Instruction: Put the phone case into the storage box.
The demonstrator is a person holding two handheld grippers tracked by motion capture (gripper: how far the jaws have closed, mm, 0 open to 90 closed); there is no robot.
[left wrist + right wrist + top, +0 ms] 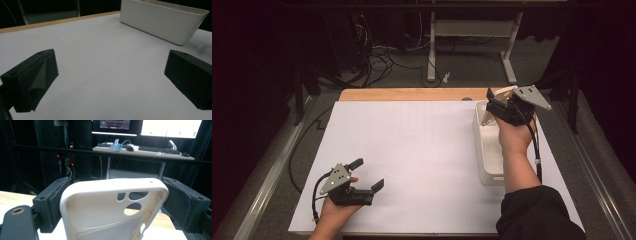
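Note:
My right gripper (498,104) is held up over the far end of a white bin (488,152) at the table's right side, shut on a cream phone case (112,207). The case stands upright between the two black jaws, its camera cut-outs near the top right. In the high view the phone case (492,112) shows as a pale sliver beside the gripper. My left gripper (368,173) rests low near the table's front left, open, jaws wide apart with nothing between them. In the left gripper view the white bin (162,21) lies ahead to the right.
A white sheet (422,160) covers the wooden table (412,94). Beyond the far edge are a desk frame (472,35) and tangled cables (377,62) on the floor. A desk with monitors and a keyboard (157,148) stands behind a black rail.

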